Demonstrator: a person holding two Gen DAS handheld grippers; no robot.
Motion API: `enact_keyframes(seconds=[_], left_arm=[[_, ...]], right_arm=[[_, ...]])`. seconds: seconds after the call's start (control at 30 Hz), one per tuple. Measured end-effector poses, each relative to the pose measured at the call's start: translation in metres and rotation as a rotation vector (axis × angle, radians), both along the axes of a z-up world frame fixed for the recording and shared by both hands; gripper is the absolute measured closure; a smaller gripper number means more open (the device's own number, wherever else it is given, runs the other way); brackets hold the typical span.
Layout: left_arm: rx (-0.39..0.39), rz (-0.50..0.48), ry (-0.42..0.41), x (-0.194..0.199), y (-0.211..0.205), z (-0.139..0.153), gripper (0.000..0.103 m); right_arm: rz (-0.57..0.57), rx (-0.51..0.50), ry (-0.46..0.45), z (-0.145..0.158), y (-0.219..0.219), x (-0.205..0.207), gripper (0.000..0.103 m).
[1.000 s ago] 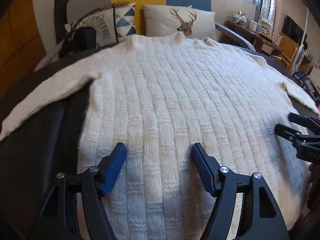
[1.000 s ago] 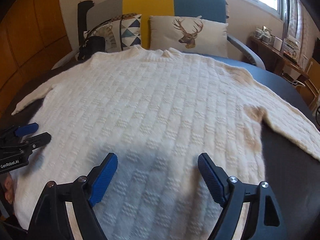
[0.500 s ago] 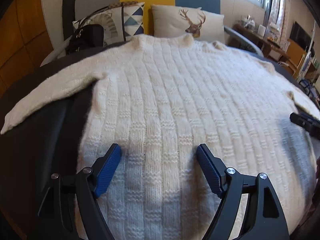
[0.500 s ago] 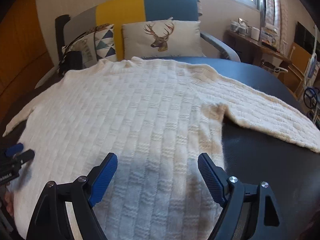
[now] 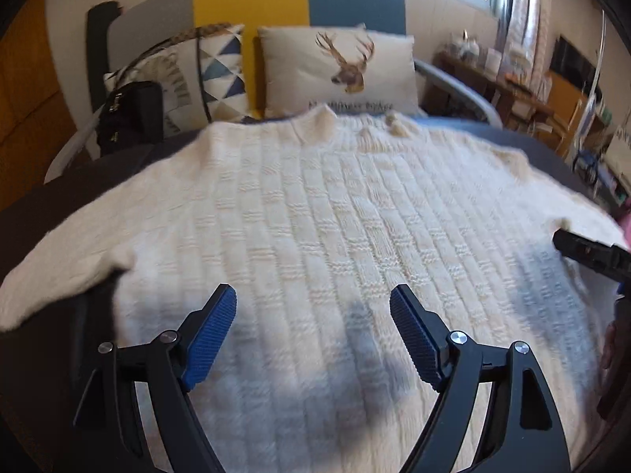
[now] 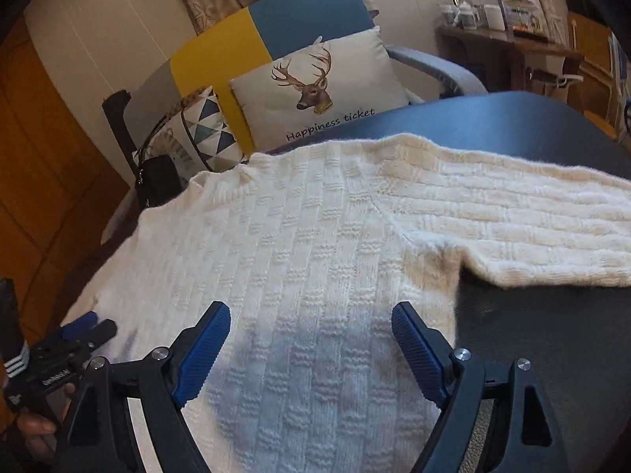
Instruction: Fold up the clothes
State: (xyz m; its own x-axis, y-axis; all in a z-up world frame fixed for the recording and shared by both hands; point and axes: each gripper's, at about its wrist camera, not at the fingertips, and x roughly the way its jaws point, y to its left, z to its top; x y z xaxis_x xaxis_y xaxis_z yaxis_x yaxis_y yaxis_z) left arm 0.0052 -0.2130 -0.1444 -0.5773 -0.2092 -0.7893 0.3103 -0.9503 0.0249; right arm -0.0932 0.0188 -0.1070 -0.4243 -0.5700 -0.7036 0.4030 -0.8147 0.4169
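A cream knitted sweater (image 5: 323,228) lies flat on a dark table, collar away from me, and also shows in the right wrist view (image 6: 299,260). Its left sleeve (image 5: 51,268) runs out to the left. Its right sleeve (image 6: 524,228) stretches to the right. My left gripper (image 5: 313,315) is open and empty, hovering over the sweater's lower left body. My right gripper (image 6: 311,331) is open and empty over the lower right body, near the armpit. Each gripper shows at the edge of the other's view, the right one (image 5: 587,254) and the left one (image 6: 83,331).
The dark table (image 6: 544,335) is bare right of the sweater. Behind stands a yellow, blue and grey sofa (image 5: 299,0) with a deer cushion (image 5: 339,71), a triangle-pattern cushion (image 5: 205,75) and a black bag (image 5: 130,114). A cluttered sideboard (image 6: 508,35) stands far right.
Both grippers have drifted apart: the left view has shifted left, the right view has swung right toward the right sleeve and armpit. Both stay open and the sweater has not moved.
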Motion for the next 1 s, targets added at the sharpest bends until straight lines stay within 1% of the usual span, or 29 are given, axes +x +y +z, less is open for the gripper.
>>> enact_keyframes(seconds=[0.07, 0.13, 0.17, 0.2, 0.3, 0.4, 0.43, 0.53, 0.6, 0.63, 0.73, 0.8, 0.87, 0.93, 1.0], left_arm=[[-0.001, -0.01, -0.048, -0.013, 0.003, -0.015, 0.02], [0.009, -0.006, -0.047, -0.015, 0.003, -0.017, 0.019], [0.017, -0.005, -0.046, -0.016, 0.003, -0.018, 0.019], [0.036, -0.012, -0.039, -0.017, 0.002, -0.015, 0.019], [0.028, -0.027, -0.004, -0.026, 0.001, -0.003, 0.019], [0.009, -0.033, 0.008, -0.047, 0.001, 0.002, 0.019], [0.003, -0.032, 0.001, -0.054, -0.001, 0.0, 0.019], [-0.015, -0.029, -0.023, -0.074, -0.005, -0.008, 0.019], [-0.017, -0.021, -0.058, -0.084, -0.009, -0.017, 0.019], [0.0, -0.019, -0.059, -0.085, -0.012, -0.02, 0.019], [0.04, -0.035, 0.001, -0.087, -0.018, -0.007, 0.019], [0.064, -0.042, 0.039, -0.097, -0.023, 0.003, 0.019], [0.087, -0.038, 0.072, -0.11, -0.029, 0.011, 0.019], [0.068, -0.026, 0.101, -0.124, -0.033, 0.016, 0.019], [0.05, -0.011, 0.066, -0.144, -0.04, 0.011, 0.019]], right_arm=[[-0.016, -0.009, -0.045, -0.014, 0.004, -0.009, 0.017], [-0.011, -0.02, -0.032, -0.016, 0.007, -0.012, 0.018], [0.0, -0.009, -0.034, -0.015, 0.006, -0.012, 0.018], [0.002, 0.009, -0.029, -0.012, 0.005, -0.012, 0.019], [-0.023, 0.025, 0.024, 0.005, 0.009, -0.017, 0.019], [-0.027, 0.004, 0.05, 0.017, 0.004, -0.038, 0.019], [-0.031, -0.004, 0.054, 0.019, 0.001, -0.048, 0.019], [-0.062, 0.004, 0.042, 0.011, -0.008, -0.084, 0.019], [-0.079, 0.017, 0.003, -0.004, -0.011, -0.106, 0.019], [-0.083, 0.033, -0.031, -0.014, -0.011, -0.115, 0.02], [-0.076, 0.013, -0.023, -0.01, -0.01, -0.119, 0.02], [-0.054, -0.026, 0.011, 0.002, -0.011, -0.12, 0.02], [-0.022, -0.043, 0.019, 0.008, -0.02, -0.126, 0.02], [-0.004, -0.031, 0.023, 0.01, -0.031, -0.132, 0.02], [0.003, -0.015, 0.021, 0.007, -0.039, -0.14, 0.02]])
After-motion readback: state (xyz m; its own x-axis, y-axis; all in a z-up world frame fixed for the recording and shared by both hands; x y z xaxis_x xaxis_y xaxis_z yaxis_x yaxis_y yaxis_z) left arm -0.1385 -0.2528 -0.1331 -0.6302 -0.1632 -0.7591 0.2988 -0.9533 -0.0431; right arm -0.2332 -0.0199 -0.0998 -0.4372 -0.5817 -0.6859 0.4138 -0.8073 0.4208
